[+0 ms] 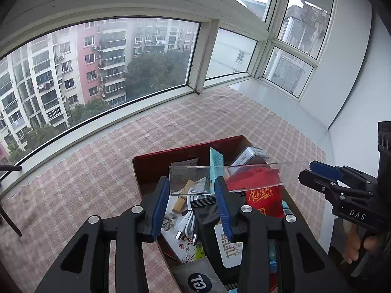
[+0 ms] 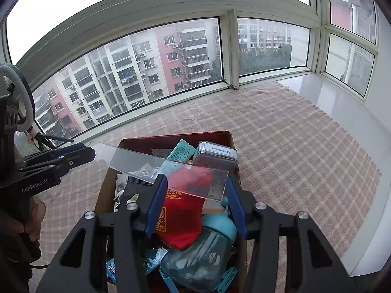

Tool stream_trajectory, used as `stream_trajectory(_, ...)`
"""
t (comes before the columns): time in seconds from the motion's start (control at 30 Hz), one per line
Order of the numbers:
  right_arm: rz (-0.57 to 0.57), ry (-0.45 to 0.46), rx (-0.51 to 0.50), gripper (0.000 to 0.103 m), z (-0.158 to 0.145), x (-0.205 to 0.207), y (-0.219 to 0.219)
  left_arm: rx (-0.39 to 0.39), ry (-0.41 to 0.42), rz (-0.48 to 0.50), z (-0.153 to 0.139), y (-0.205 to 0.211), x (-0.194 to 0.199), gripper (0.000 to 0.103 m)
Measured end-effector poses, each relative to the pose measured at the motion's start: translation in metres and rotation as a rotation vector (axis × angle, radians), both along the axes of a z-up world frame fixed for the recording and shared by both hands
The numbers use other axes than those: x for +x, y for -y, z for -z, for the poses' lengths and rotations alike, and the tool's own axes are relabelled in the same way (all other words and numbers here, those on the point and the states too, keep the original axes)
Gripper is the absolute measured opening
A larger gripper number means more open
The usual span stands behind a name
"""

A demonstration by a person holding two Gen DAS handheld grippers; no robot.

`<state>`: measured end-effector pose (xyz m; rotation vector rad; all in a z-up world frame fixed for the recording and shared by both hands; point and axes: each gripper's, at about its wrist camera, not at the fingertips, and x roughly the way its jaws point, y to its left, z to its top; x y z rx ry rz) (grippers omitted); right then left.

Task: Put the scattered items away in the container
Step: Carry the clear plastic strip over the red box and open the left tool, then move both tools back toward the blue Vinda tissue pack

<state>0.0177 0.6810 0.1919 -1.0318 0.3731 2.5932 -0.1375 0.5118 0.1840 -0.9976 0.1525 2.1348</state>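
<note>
A clear acrylic sheet (image 1: 190, 179) is held level over a red-rimmed cardboard box (image 1: 171, 152). My left gripper (image 1: 191, 190) is shut on the sheet's left end. My right gripper (image 2: 196, 188) is shut on the sheet's right end (image 2: 195, 182). The box (image 2: 176, 136) is packed with a red pouch (image 2: 180, 217), a teal bottle (image 2: 198, 258), a grey tin (image 2: 215, 156), a teal packet (image 2: 179, 152), a white cable (image 1: 187, 222) and cards. In the left wrist view the right gripper (image 1: 315, 171) shows at the right; in the right wrist view the left gripper (image 2: 83, 152) shows at the left.
The box stands on a pink checked cloth (image 1: 97, 161) over a bay-window ledge. Window glass (image 1: 110, 68) curves behind it. A white sill and wall (image 2: 347, 112) lie to the right. A ring light on a tripod (image 2: 17, 92) stands at the far left.
</note>
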Motion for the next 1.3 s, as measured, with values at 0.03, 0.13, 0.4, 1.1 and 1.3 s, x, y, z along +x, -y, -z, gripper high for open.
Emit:
stream_trajectory(0.03, 0.002, 0.003, 0.000, 0.048, 0.001, -0.001, -0.002, -0.003, 0.004, 0.001, 0.002, -0.001, -0.002, 0.032)
stream_trajectory(0.13, -0.002, 0.017, 0.002, 0.049, 0.003, -0.004, -0.004, -0.008, 0.059, -0.001, 0.008, -0.005, -0.010, 0.035)
stream_trajectory(0.4, 0.041, 0.039, 0.077, 0.068, 0.003, -0.010, 0.001, -0.048, 0.050, -0.015, 0.009, -0.010, -0.004, 0.054)
stream_trajectory(1.1, -0.001, -0.018, 0.070, 0.068, -0.024, 0.012, 0.034, -0.037, -0.008, -0.018, -0.028, 0.017, 0.038, 0.054)
stream_trajectory(1.3, -0.041, -0.043, 0.072, 0.068, -0.033, 0.023, 0.067, -0.037, -0.030, -0.043, -0.039, 0.050, 0.059, 0.056)
